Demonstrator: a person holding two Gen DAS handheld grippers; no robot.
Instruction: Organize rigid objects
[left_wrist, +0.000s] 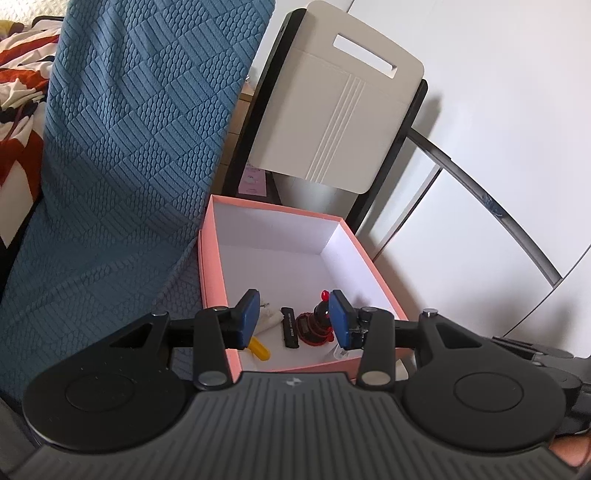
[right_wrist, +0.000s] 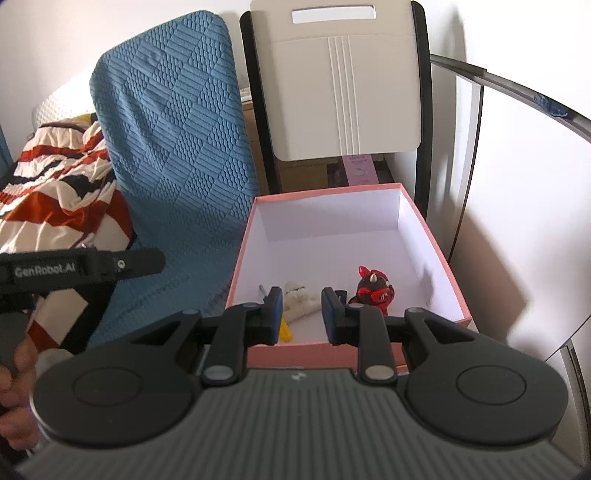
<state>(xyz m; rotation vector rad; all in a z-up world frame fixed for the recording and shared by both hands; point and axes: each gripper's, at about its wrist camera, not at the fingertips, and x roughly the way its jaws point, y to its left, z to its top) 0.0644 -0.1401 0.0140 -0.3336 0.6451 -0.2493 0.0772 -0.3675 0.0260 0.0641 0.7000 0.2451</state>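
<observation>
A pink box (left_wrist: 280, 208) with a white inside stands on the floor; it also shows in the right wrist view (right_wrist: 240, 254). Inside its near end lie a red and black figurine (left_wrist: 316, 325) (right_wrist: 373, 290), a black bar (left_wrist: 289, 328), a yellow piece (left_wrist: 260, 349) (right_wrist: 286, 330) and a white fuzzy piece (left_wrist: 269, 317) (right_wrist: 301, 299). My left gripper (left_wrist: 293, 319) is open and empty above the box's near end. My right gripper (right_wrist: 301, 314) is open and empty above the near rim.
A blue textured cushion (left_wrist: 122, 147) (right_wrist: 173, 140) leans left of the box. A white chair back (left_wrist: 340, 110) (right_wrist: 347, 85) stands behind it. A striped blanket (right_wrist: 62, 177) lies far left. A metal frame (left_wrist: 491, 206) and white wall are on the right.
</observation>
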